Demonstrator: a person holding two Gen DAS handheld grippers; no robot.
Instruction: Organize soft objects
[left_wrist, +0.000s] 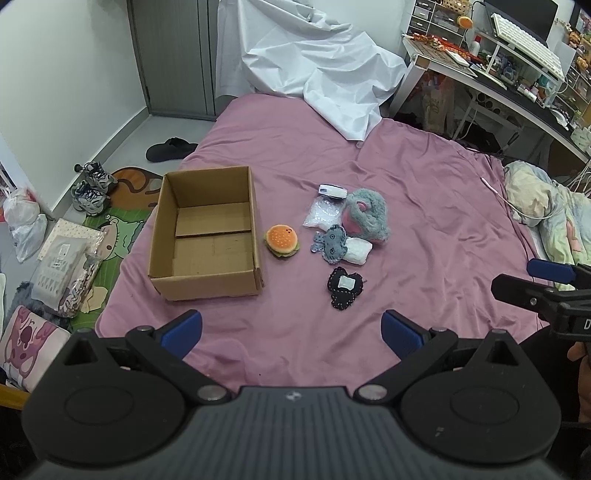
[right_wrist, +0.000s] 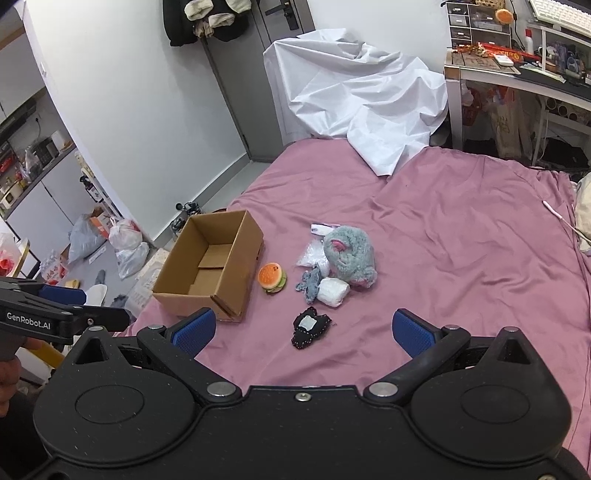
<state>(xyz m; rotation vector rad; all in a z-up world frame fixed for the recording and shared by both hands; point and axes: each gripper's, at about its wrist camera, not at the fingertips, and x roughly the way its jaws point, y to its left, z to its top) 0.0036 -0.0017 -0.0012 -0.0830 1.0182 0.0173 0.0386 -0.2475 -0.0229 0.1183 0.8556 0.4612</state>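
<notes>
An open, empty cardboard box (left_wrist: 207, 236) (right_wrist: 214, 266) sits on the pink bed cover. Right of it lie a burger plush (left_wrist: 281, 240) (right_wrist: 272, 277), a grey fluffy plush (left_wrist: 365, 216) (right_wrist: 349, 254), a small grey-blue plush (left_wrist: 331, 243) (right_wrist: 309, 282), a white soft packet (left_wrist: 357, 251) (right_wrist: 333, 291), a clear bag (left_wrist: 321, 211) (right_wrist: 312, 253) and a black stitched plush (left_wrist: 344, 287) (right_wrist: 309, 328). My left gripper (left_wrist: 291, 332) is open and empty, above the near bed. My right gripper (right_wrist: 303, 332) is open and empty, just short of the black plush.
A white sheet (left_wrist: 314, 66) (right_wrist: 358, 99) drapes over the bed's far end. A cluttered desk (left_wrist: 517, 66) stands at the right. Shoes, bags and mats (left_wrist: 85, 221) lie on the floor left of the bed. A pillow (left_wrist: 535, 199) lies at the right edge.
</notes>
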